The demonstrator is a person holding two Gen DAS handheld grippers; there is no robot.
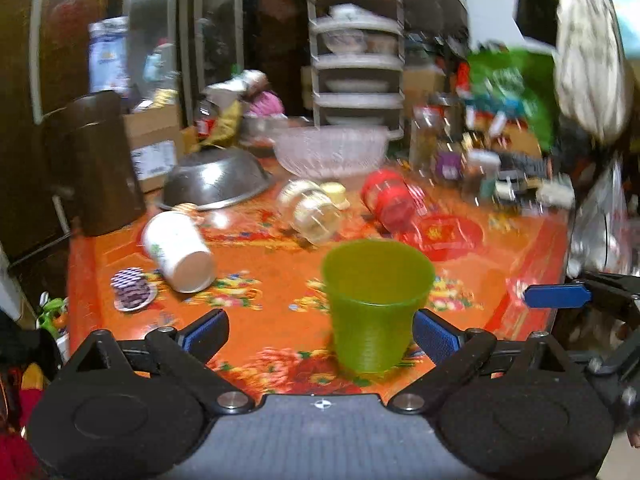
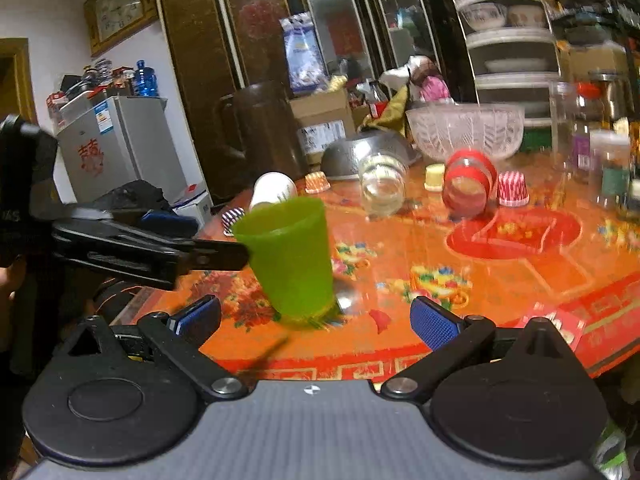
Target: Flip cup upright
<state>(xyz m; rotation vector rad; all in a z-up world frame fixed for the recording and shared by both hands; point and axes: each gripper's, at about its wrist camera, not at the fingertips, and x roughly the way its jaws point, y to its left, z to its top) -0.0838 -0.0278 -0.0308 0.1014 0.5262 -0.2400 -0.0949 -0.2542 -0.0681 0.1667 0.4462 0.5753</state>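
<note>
The left gripper's (image 1: 320,334) fingers (image 1: 434,336) stand spread wide on either side of the green cup (image 1: 376,304), gripping nothing. The right gripper's (image 2: 316,320) fingers (image 2: 434,322) are likewise spread and empty. The green cup rests mouth-up on the surface (image 1: 260,320), apparently empty, so its flip looks finished. A white paper cup (image 1: 178,250), a glass jar (image 1: 310,210) and a red jar (image 1: 388,198) lie tipped over; their contents are unclear.
</note>
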